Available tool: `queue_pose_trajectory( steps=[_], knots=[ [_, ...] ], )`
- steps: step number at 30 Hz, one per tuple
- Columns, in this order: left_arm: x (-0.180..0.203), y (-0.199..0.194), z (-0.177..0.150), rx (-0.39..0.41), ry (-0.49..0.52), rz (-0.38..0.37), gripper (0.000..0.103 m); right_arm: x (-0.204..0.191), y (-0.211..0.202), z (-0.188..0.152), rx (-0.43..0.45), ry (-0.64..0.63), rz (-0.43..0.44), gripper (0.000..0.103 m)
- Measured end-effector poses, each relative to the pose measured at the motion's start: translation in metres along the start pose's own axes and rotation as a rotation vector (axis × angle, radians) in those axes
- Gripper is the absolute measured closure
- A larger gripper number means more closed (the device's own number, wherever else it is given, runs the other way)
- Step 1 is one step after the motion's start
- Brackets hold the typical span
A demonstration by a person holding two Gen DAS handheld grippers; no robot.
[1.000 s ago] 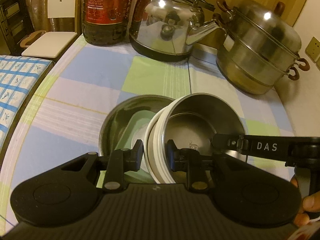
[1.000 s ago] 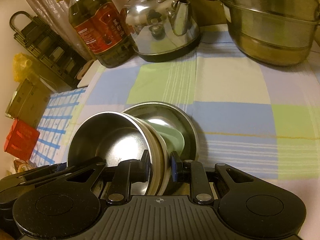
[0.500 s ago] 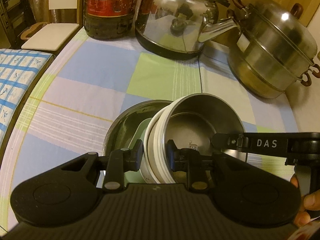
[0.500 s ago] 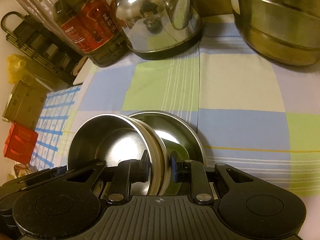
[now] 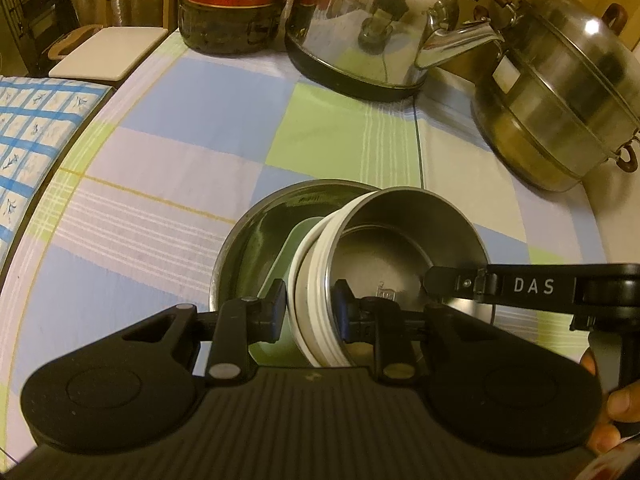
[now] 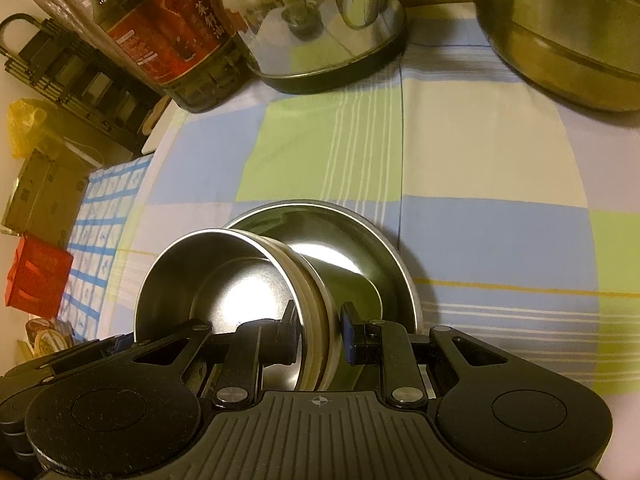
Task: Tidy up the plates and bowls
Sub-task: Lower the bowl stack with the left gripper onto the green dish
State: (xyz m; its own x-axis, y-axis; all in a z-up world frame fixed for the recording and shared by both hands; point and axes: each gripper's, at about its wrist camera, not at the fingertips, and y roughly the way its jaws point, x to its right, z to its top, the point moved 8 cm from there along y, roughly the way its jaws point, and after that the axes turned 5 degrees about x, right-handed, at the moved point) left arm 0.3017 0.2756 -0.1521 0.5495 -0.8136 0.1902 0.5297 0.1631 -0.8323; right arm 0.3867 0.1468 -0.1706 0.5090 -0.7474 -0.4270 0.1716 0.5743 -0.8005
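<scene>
A steel bowl with white outer rings (image 5: pixel 400 248) is held over a wide steel plate (image 5: pixel 256 232) that lies on the checked tablecloth. A pale green dish (image 5: pixel 292 256) shows inside the plate, under the bowl. My left gripper (image 5: pixel 310 308) is shut on the bowl's left rim. My right gripper (image 6: pixel 320 324) is shut on the opposite rim of the same bowl (image 6: pixel 224 280), with the steel plate (image 6: pixel 360 240) behind it. The right gripper's finger marked DAS (image 5: pixel 520 286) shows in the left wrist view.
A steel kettle (image 5: pixel 372 28), a red-labelled oil bottle (image 5: pixel 228 0) and a stacked steel steamer pot (image 5: pixel 568 92) stand along the back of the table. A blue-checked surface (image 5: pixel 36 128) lies past the left table edge. A black rack (image 6: pixel 72 68) stands at far left.
Both grippers, still gripping the bowl, have moved forward toward the kettle and pot. The bowl sits further over the steel plate than before.
</scene>
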Motion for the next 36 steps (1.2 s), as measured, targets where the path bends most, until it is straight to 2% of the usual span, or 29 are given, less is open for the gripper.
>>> queue_pose_trajectory(
  steps=[36],
  knots=[
    [-0.0017,0.0060,-0.0007,0.011,-0.006,-0.001,0.080,0.0045,0.0056,-0.0004,-0.002,0.004,0.021,0.081]
  ],
)
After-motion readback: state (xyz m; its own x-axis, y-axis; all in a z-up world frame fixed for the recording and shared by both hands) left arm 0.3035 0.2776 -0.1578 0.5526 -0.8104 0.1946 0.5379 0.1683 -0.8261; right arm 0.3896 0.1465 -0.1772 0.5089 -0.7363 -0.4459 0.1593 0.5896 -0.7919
